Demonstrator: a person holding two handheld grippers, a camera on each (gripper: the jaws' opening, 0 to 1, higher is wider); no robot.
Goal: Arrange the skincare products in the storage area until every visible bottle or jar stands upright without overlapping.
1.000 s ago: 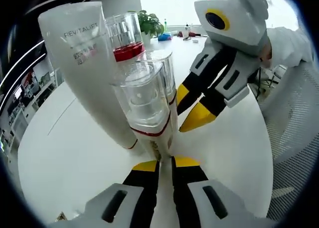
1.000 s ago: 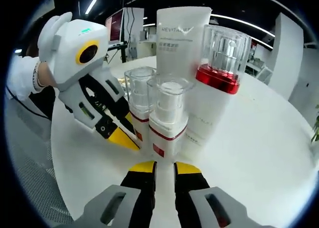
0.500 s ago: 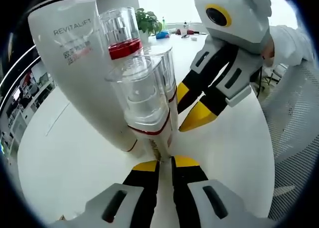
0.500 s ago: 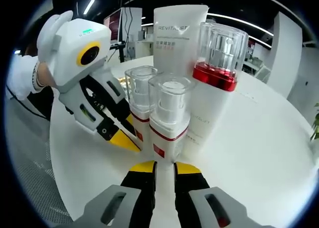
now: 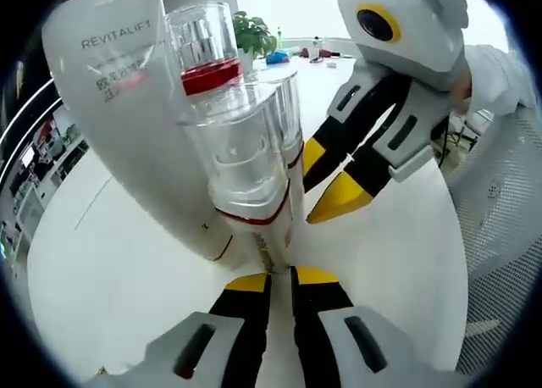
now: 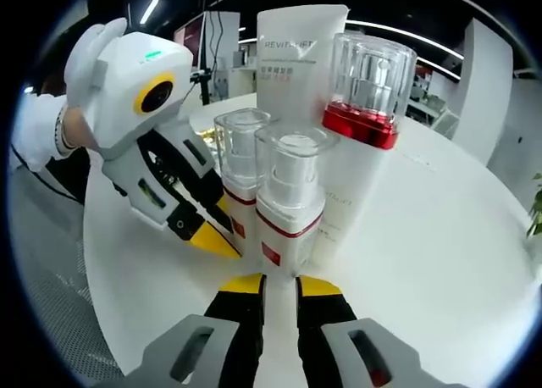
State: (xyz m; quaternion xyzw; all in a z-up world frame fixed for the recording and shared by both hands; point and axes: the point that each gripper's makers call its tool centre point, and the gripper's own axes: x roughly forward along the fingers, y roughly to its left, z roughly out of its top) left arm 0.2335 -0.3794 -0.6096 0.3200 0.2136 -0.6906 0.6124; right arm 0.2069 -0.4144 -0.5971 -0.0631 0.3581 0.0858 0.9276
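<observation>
Seen from the right gripper view, the left gripper [image 6: 222, 240] slants down, tips pressed together beside 2 small pump bottles [image 6: 286, 203]. A white tube [image 6: 298, 56] and red-collared bottle [image 6: 360, 142] stand upright on the white surface [image 6: 440, 252]. Right gripper [image 6: 278, 285] jaws nearly together, pinching nothing.

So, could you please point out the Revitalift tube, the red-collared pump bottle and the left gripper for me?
Revitalift tube [image 6: 298, 66], right gripper view, on its printed upper face.
Red-collared pump bottle [image 6: 360, 125], right gripper view, on the red collar.
Left gripper [image 6: 218, 241], right gripper view, at its yellow tips.
</observation>
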